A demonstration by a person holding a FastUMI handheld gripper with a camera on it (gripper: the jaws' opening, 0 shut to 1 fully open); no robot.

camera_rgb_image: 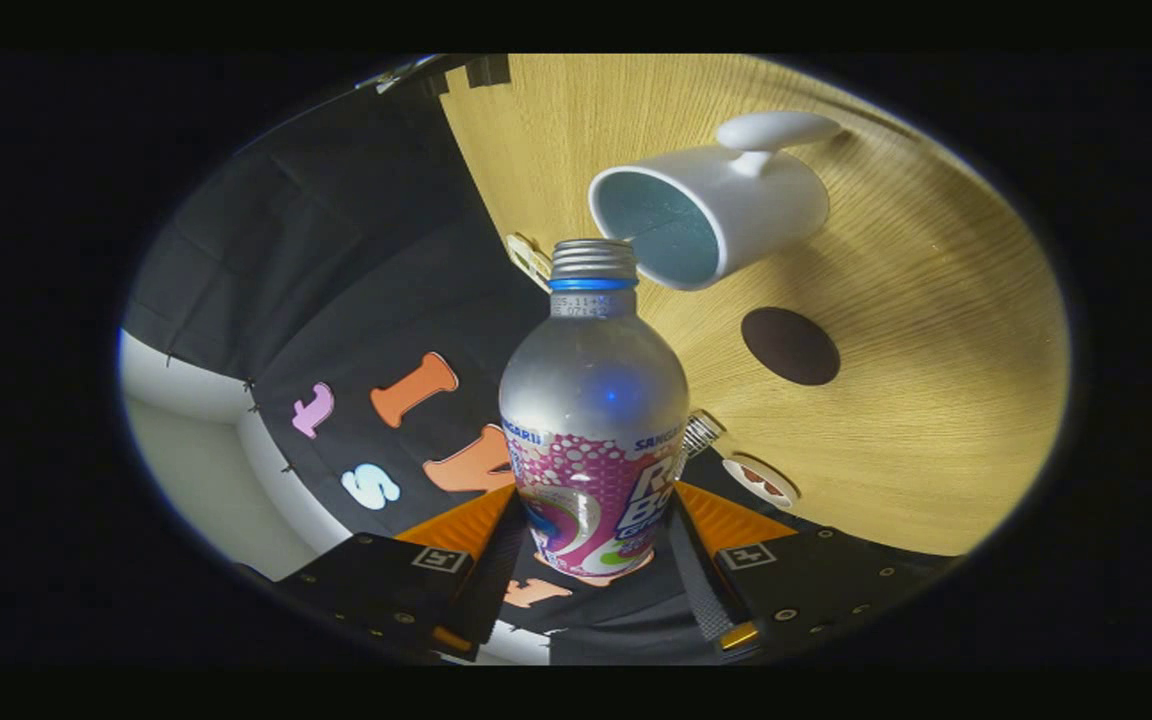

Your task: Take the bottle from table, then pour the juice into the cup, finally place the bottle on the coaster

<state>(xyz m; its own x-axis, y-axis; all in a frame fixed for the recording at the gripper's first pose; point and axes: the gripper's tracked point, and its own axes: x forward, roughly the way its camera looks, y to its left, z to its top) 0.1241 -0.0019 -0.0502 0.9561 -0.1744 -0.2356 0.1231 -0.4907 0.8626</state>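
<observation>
Gripper [591, 560] fingers clamp the lower body of the silver metal bottle with a pink and white label [593, 420], one finger on each side, both pressing on it. Bottle is lifted off the wooden table [936, 420] and rolled over, so the table and booth wall appear tilted in the gripper view.

Step in hand, judged: pouring. Threaded neck is uncapped, a blue ring sits below the thread, and the mouth sits just beside the rim of the white ceramic cup with a pale blue inside [711, 215]. Cup handle points away from the bottle. No stream of juice can be made out; cannot tell whether liquid is flowing.

Bottle: frosted silver shoulder, glossy printed wrap below. Smooth and round, likely to slip if grip slackens.

Next move calls for: holding the mouth over the cup opening, then righting the bottle and carrying it to the dark brown round coaster [790, 346], which lies bare on the table near the cup.
</observation>
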